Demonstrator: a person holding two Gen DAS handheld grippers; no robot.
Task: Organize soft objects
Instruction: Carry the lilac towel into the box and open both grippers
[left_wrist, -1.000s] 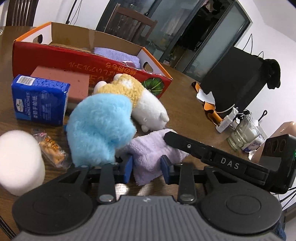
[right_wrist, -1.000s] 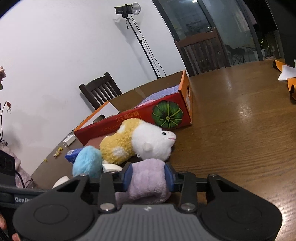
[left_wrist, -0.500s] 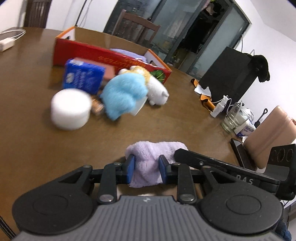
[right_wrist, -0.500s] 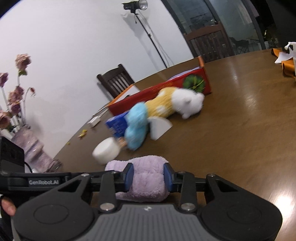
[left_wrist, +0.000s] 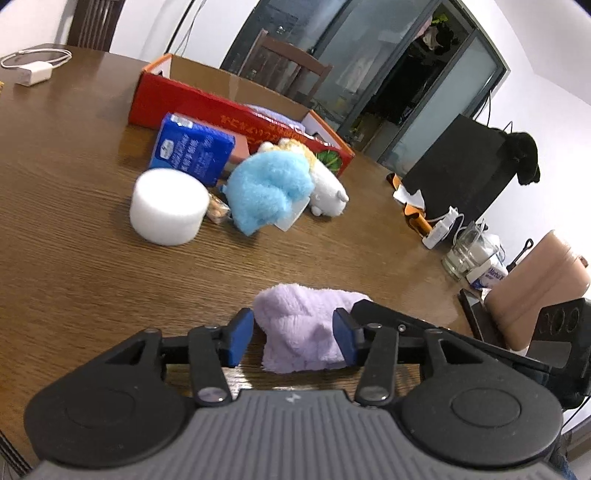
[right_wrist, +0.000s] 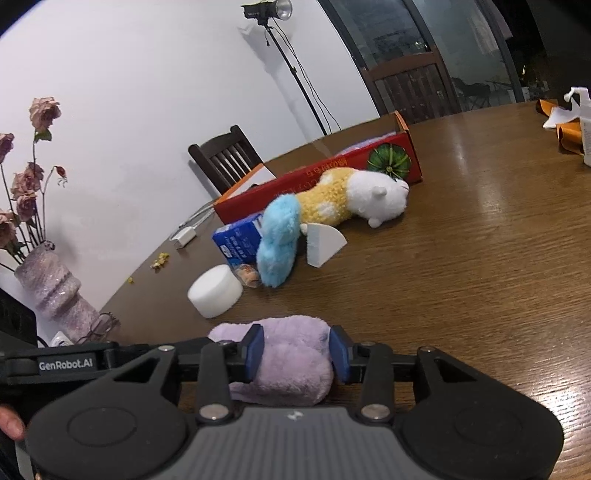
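A lilac fluffy towel (left_wrist: 303, 328) lies on the wooden table near its front edge. My left gripper (left_wrist: 293, 338) is open around it, with a gap beside the left pad. My right gripper (right_wrist: 297, 352) is shut on the same towel (right_wrist: 291, 365), its pads pressing both sides. Farther off lie a blue fluffy toy (left_wrist: 267, 188), a yellow and white plush animal (right_wrist: 354, 195) and a white foam cylinder (left_wrist: 168, 206). Behind them stands the red cardboard box (left_wrist: 221, 110) with a lilac cloth inside.
A blue tissue pack (left_wrist: 192, 149), a snack packet (left_wrist: 218, 210) and a white foam wedge (right_wrist: 323, 243) lie by the toys. A charger (left_wrist: 35, 74) is at the far left. A glass jar (left_wrist: 469, 251) and power strip sit at right. A vase (right_wrist: 55, 288) stands at the table's edge.
Both grippers pulled the lilac towel away from the toy pile toward the near table edge. The left gripper's jaws have opened wider around the towel.
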